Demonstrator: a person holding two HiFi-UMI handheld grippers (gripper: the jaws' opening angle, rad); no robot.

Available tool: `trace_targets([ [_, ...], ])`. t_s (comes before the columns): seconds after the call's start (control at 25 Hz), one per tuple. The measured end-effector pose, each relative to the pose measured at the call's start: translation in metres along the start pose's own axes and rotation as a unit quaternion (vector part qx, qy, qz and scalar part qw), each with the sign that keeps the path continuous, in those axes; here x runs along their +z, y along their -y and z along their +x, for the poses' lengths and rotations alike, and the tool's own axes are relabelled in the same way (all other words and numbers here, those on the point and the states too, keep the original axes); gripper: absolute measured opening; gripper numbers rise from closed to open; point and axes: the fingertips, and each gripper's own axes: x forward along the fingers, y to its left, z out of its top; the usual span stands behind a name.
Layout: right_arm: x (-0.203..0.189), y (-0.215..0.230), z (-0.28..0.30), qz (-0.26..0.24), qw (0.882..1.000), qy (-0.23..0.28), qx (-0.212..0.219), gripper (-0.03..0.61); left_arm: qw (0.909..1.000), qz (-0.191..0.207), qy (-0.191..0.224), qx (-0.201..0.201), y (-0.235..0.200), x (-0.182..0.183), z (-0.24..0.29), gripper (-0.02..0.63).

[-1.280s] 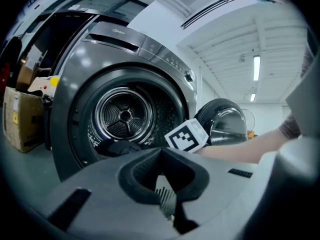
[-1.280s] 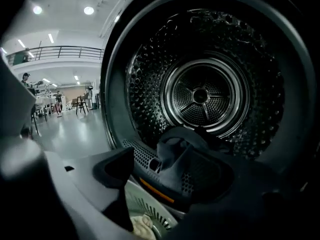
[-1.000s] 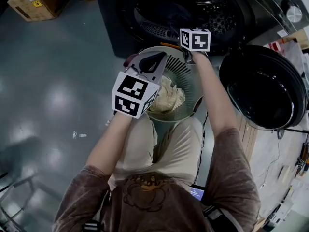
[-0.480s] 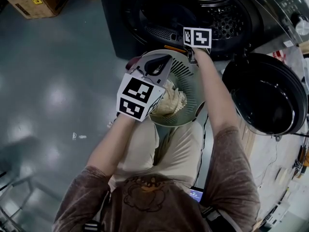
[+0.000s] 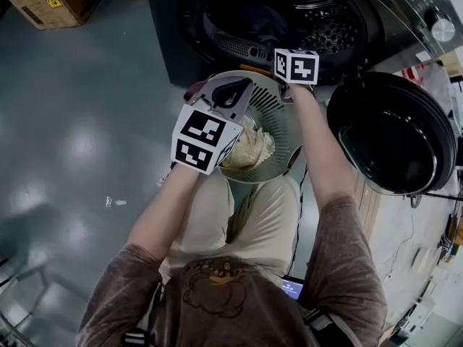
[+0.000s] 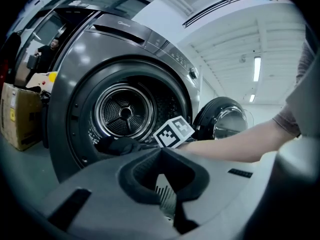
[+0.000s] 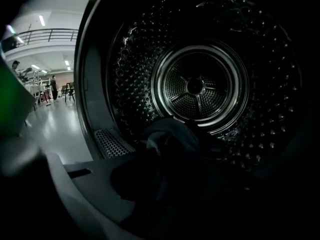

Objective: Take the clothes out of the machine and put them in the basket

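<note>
Just changed: Over the last second we see very little travel. The right tool (image 7: 160, 166) has stayed at the lip of the machine (image 5: 409, 2). Its marker cube (image 5: 294, 66) has rolled and now shows us two faces and a top rather than one flat face. The left tool (image 5: 248, 85) has kept its place over the basket (image 5: 281, 108).
Meaning for the task: We judge this to be a grab under way, not yet a carry. Nothing new has reached the basket in that second.
Right tool: In the right gripper view it looks pressed onto a dark garment (image 7: 167, 134) that bunches up out of its jaws. The view is dim, so we hold this loosely.
Left tool: The jaws are pressed together at the tips with nothing pinched. Through the padded gap behind the tips we see only basket slots.
Where the clothes are: The dark garment lies at the front of the drum (image 7: 195, 86), inside the machine. The cream clothes (image 5: 249, 149) lie in the basket, which sits just in front of the open mouth, near the person's knees.
Count, tools: two.
Count, machine and door: one machine; one door (image 5: 391, 132), swung open to the right.
Count, basket: one.
Count, clothes: one dark garment that we can see in the drum; one cream heap in the basket, and we cannot count its pieces.
Count, other: one cardboard box (image 5: 45, 2) on the floor (image 5: 87, 143), well apart from the work.
</note>
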Motion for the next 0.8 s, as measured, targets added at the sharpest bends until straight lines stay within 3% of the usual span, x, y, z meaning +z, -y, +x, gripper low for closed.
trace_targets([
  [0.8,-0.048,-0.054,-0.172,0.010,0.994,0.069,0.085,0.034,0.9997,0.021,-0.002,0.016,0.024,0.006,-0.002,0.006],
])
